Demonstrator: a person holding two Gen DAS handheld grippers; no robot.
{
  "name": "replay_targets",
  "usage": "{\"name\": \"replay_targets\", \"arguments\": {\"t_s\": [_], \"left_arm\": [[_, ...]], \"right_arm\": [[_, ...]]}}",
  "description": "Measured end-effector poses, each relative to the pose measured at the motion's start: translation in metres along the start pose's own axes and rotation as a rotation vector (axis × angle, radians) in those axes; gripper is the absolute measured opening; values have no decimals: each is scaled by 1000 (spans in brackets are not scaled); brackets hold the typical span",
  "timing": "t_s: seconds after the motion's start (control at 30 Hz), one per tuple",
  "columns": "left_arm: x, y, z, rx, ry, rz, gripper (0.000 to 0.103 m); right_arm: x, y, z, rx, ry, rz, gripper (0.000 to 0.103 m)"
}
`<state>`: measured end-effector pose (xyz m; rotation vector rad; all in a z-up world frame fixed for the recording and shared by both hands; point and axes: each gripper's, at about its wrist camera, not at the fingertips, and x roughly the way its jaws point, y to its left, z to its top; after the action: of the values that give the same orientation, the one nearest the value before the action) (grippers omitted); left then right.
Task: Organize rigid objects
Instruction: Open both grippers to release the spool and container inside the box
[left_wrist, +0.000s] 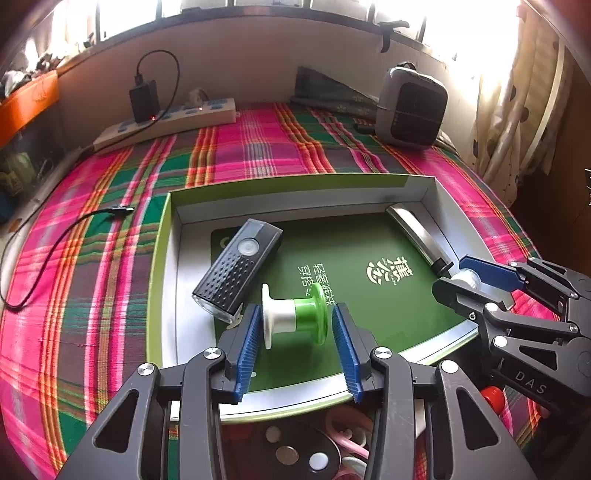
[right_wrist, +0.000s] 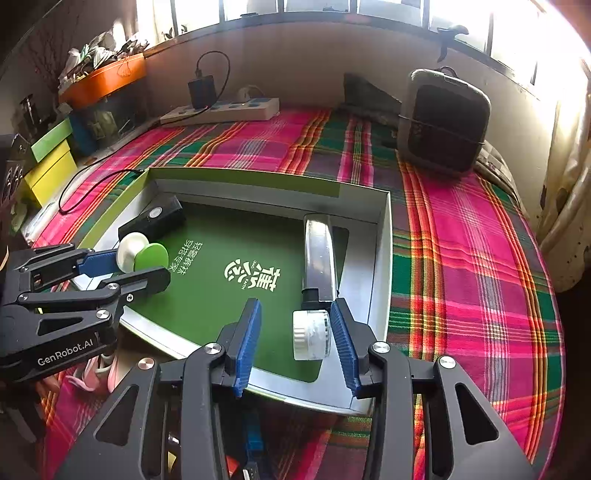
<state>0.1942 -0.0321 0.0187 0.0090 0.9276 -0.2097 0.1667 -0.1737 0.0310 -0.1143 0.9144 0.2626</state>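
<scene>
So I've got both grippers over the tray (left_wrist: 162, 258) on the bed. The left gripper (left_wrist: 295, 347) has its jaws apart with the green spool (left_wrist: 295, 317) right between them — axis running jaw to jaw. The right gripper (right_wrist: 295, 343) is spread too, with the small white jar (right_wrist: 310, 334) close to its right pad. I'd guess the left one is better lined up.

A home bedroom: a bed (right_wrist: 461, 236) spread with a pink and green plaid sheet sits under a sunlit window (right_wrist: 388, 9). At the bed's far edge lie a power strip (right_wrist: 225, 110) and a small heater (right_wrist: 443, 122); beside it hangs a spotted curtain (left_wrist: 517, 110).
</scene>
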Motion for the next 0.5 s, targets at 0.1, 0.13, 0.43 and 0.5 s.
{"name": "replay_targets", "arguments": {"t_s": [0.1, 0.13, 0.43, 0.5], "left_arm": [[-4, 2, -1, -10, -7, -11, 43], [-5, 2, -1, -10, -11, -9, 43], [-20, 2, -9, -4, -43, 1, 43], [-23, 1, -10, 1, -50, 1, 43]], "right_arm": [[-2, -2, -1, 10, -6, -2, 40], [-3, -3, -1, 15, -8, 0, 40], [-10, -3, -5, 28, -27, 3, 41], [-13, -3, -6, 33, -36, 4, 41]]}}
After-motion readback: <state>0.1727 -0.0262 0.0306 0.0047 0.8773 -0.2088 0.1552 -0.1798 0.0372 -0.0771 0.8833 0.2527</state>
